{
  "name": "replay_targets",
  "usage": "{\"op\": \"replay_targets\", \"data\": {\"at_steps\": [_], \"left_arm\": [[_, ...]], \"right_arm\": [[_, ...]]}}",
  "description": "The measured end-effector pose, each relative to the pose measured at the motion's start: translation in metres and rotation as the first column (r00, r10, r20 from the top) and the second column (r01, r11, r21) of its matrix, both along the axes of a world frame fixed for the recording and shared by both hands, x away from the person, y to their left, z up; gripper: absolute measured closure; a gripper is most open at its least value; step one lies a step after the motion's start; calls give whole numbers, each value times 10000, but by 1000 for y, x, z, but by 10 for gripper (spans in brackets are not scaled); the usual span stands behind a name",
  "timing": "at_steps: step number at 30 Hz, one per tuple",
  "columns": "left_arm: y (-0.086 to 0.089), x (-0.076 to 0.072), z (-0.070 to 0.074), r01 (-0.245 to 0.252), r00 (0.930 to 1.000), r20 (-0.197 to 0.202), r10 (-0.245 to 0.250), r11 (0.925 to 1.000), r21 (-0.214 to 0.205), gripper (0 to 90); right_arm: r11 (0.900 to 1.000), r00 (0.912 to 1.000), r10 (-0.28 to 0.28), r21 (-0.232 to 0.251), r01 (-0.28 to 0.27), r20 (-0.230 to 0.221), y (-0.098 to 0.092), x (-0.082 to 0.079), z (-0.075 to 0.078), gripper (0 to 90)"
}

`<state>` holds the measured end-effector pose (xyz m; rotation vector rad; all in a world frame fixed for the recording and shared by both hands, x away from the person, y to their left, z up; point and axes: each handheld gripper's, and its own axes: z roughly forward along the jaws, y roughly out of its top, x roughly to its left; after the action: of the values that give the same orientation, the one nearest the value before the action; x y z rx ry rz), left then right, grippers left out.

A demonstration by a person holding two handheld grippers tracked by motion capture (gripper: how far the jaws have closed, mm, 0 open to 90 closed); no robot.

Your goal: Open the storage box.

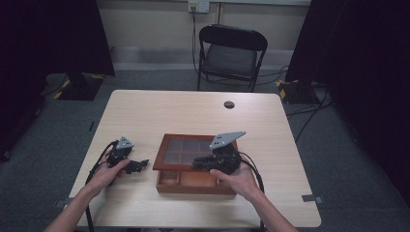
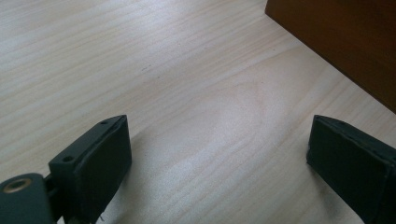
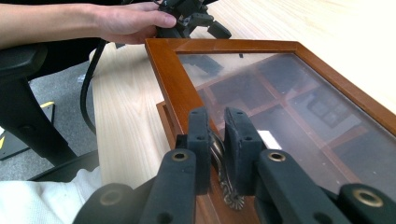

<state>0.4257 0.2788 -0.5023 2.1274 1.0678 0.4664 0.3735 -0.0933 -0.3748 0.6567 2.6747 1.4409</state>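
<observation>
In the right gripper view, the right gripper [image 3: 217, 135] has its two black jaws drawn close together, pinching a small metal handle [image 3: 219, 163] fixed to the front edge of the glass-paned lid [image 3: 261, 88] of a wooden box [image 1: 193, 181]. The lid is raised off the box, tilted, with its frame running toward the upper left of the frame. In the high view the box sits at the centre of the table [image 1: 169, 108], a little below the middle of the frame, its front compartments uncovered. The left gripper [image 1: 138, 165] rests lower left of the box, on the table, its jaws wide apart with bare tabletop between them.
</observation>
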Motion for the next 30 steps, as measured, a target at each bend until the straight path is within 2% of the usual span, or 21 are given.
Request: {"op": "replay_targets", "data": {"at_steps": [11, 30], "left_arm": [[0, 0, 0, -16, 10000, 3, 16, 10000, -22, 60], [0, 0, 0, -31, 10000, 35, 31, 10000, -33, 60]], "right_arm": [[9997, 9998, -122, 194, 120, 128, -1, 7, 13, 820], [9993, 9996, -169, 337, 161, 234, -2, 16, 26, 822]]}}
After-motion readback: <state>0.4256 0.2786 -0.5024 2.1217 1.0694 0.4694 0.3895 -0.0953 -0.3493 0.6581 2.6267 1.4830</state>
